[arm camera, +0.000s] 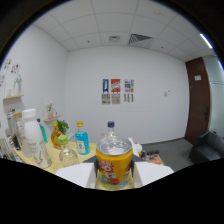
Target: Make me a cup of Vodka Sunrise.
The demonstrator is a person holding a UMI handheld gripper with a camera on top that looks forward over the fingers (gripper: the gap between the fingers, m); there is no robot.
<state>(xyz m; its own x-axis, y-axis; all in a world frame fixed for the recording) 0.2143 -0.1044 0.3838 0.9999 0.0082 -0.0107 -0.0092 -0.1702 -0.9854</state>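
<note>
A yellow and orange drink can (114,167) with a silver top stands upright between my fingers, close to the camera. The dark fingertips (93,163) press on its left and right sides, so my gripper (114,169) is shut on it. Beyond the can, on the pale wooden table (92,148), stand a clear bottle with a blue cap (110,129), a blue bottle with a yellow cap (81,138), a clear glass (65,151) with a green top and a tall white bottle (33,140). The can's base is hidden.
An orange bottle (56,134) and a small green plant (62,125) stand behind the glass. Shelves (12,107) line the left wall. Posters (118,91) hang on the far wall, with a brown door (198,100) and a dark seat (207,147) to the right.
</note>
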